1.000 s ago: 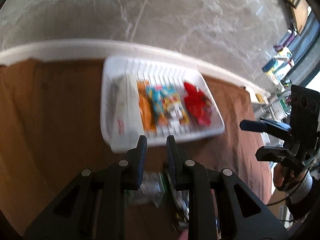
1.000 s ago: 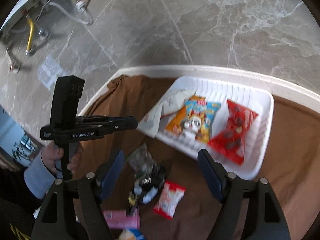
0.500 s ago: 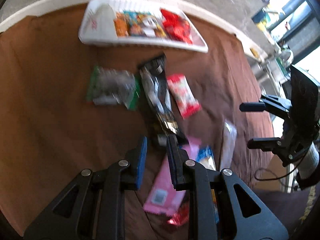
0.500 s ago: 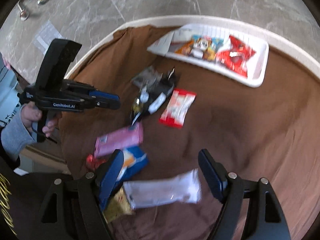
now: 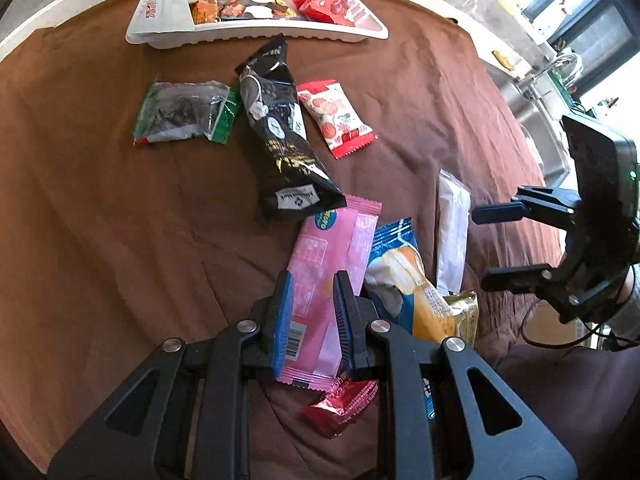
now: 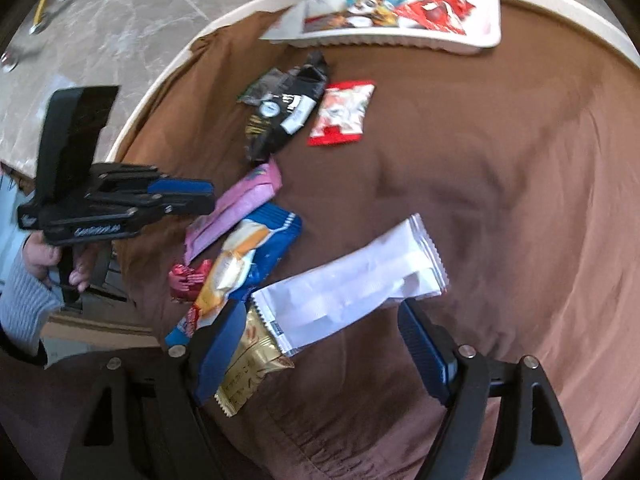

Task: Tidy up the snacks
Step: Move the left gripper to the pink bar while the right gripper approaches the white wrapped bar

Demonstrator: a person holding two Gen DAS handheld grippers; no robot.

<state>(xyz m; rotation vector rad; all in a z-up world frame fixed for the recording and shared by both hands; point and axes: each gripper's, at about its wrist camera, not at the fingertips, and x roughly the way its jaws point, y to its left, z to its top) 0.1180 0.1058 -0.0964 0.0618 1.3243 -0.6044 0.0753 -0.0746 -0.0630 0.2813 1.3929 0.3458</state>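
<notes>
The white tray (image 5: 256, 36) holds three or four packets; about eight snacks lie nearer than it. Left gripper (image 5: 313, 316) hovers nearly closed (empty) over the pink wafer pack (image 5: 328, 256); right gripper (image 6: 320, 340) is opening above the white packet (image 6: 348, 284).

A white slotted tray (image 5: 256, 36) sits at the far edge of the brown cloth, holding a white packet, a panda-print bag (image 5: 248, 0) and a red bag (image 5: 320, 2). Loose on the cloth nearer lie a green-edged clear pouch (image 5: 180, 112), a black bag (image 5: 280, 128), a red-and-white packet (image 5: 336, 118), a pink wrapper (image 5: 328, 264), a blue bar wrapper (image 5: 400, 276), a white wrapper (image 6: 348, 280), a gold packet (image 6: 248, 368) and what looks like a crumpled red foil sweet (image 5: 340, 404).
</notes>
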